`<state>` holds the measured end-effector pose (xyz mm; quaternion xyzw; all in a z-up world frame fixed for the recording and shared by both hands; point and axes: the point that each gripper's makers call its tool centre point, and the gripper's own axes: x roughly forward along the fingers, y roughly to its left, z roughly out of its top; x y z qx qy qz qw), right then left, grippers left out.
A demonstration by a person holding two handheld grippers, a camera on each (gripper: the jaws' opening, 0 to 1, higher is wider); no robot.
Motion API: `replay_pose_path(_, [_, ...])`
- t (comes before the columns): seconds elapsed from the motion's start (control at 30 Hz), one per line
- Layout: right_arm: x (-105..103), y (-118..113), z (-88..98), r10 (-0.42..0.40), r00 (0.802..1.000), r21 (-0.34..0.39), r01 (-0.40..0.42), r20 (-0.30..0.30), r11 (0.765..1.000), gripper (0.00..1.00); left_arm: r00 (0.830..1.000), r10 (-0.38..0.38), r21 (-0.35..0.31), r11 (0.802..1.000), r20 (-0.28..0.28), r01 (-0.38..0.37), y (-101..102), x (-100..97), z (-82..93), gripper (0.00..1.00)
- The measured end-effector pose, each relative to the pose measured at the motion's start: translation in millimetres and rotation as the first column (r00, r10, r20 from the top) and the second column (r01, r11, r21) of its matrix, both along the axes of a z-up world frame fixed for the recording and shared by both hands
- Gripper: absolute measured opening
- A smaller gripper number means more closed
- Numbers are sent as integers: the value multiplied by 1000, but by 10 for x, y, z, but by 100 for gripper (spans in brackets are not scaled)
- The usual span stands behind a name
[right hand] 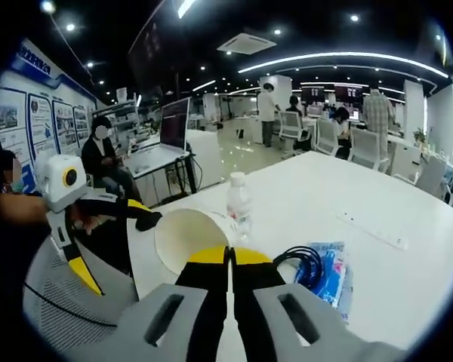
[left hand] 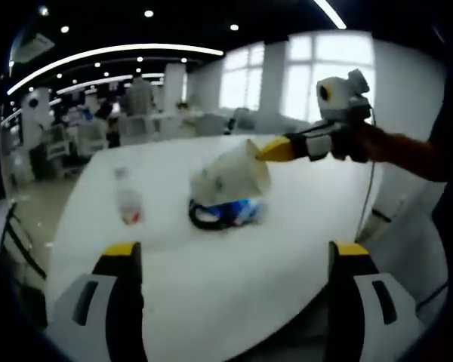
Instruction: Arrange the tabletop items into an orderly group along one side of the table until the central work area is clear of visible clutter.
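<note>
White and wide, the table (left hand: 211,286) stands in a bright open office with ceiling strip lights, large windows, desks and seated people in the background. Take the paper cup (left hand: 234,177) as the landmark. In the left gripper view it is tipped on its side near the table's middle, its open mouth turned toward the right gripper (left hand: 275,149), whose yellow tips meet at the cup's rim. In the right gripper view that gripper (right hand: 229,256) has its jaws pressed together on the near rim of the cup (right hand: 190,234), the cup's mouth facing the camera.

Just below the cup in the left gripper view lie a coil of black cable (left hand: 205,216) and a blue packet (left hand: 241,211), touching each other and crowded against the cup's underside. In the right gripper view the cable (right hand: 302,260) and the packet (right hand: 328,275) lie just right of the cup.

A clear plastic bottle (left hand: 127,200) lies well left of the cup in the left gripper view, apart from everything else. In the right gripper view the bottle (right hand: 239,202) rises just behind the cup.

The left gripper (left hand: 234,253) hovers on the near side of the cup, its jaws wide apart and holding nothing. It also appears in the right gripper view (right hand: 147,219), left of the cup, held by a hand.
</note>
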<state>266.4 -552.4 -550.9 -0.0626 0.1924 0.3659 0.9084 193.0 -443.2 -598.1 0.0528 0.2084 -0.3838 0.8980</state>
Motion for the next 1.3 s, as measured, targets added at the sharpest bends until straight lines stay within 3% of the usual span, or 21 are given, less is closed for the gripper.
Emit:
replay_pose_path(0.17, [108,-33,88,3,1000,-25,-3,-6,1000,0,1000,11,1,1000,3,-11,20,-21,-5,100])
replay_pose_path(0.3, [218,-75,135,1,999,-43,-2,-32,999,0,1000,5,-87,996,-21,-7,-57,-92,50,100])
replay_pose_path(0.73, [507,-128,243,12,998,-123,-19,-59,992,0,999,21,-34,999,37,-19,-24,-95,4,100])
replay_pose_path(1.07, [701,-73,220,33,989,-162,-57,-145,985,0,997,31,7,999,71,-31,-28,-74,-13,100])
replay_pose_path(1.3, [787,-14,50,36,969,-171,-80,-243,982,0,996,50,-4,999,69,-50,10,-51,-30,100])
